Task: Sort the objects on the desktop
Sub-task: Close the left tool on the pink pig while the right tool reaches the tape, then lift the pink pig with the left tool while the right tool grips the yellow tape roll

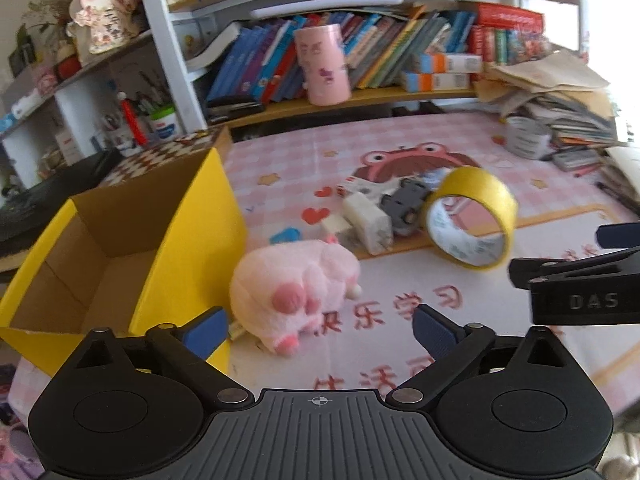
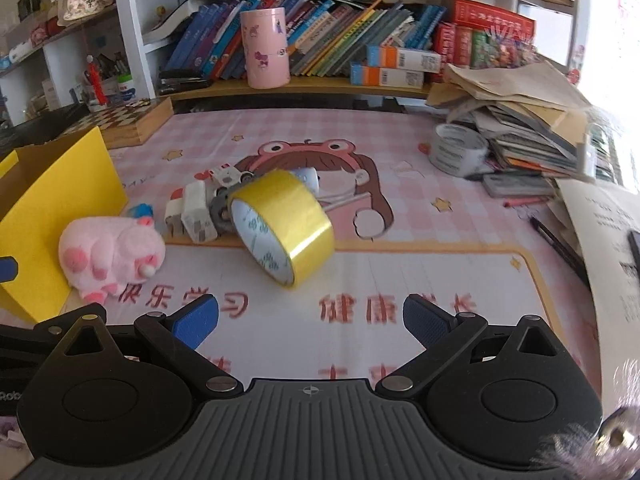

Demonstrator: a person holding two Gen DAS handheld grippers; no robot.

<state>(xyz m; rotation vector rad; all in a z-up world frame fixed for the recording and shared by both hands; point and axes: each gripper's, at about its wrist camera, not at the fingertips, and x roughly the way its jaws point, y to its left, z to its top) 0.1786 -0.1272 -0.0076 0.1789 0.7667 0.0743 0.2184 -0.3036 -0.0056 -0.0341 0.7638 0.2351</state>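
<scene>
A pink plush pig (image 1: 294, 292) (image 2: 110, 254) lies on the pink desk mat (image 1: 400, 344) beside an open yellow cardboard box (image 1: 120, 248) (image 2: 56, 204). Behind the pig sit white plug adapters (image 1: 366, 220) (image 2: 196, 212), a grey toy car (image 1: 404, 202) and a yellow tape roll (image 1: 472, 220) (image 2: 284, 226) on its edge. My left gripper (image 1: 318, 326) is open, just short of the pig, nothing between its fingers. My right gripper (image 2: 310, 316) is open in front of the yellow tape, also holding nothing. Its black body (image 1: 580, 284) shows at the left view's right edge.
A shelf of books (image 2: 320, 44) and a pink cylinder tin (image 2: 266, 48) line the back. A chessboard box (image 2: 128, 120) stands behind the yellow box. A white tape roll (image 2: 458, 150), stacked papers (image 2: 520, 112) and a pen (image 2: 558, 244) crowd the right side.
</scene>
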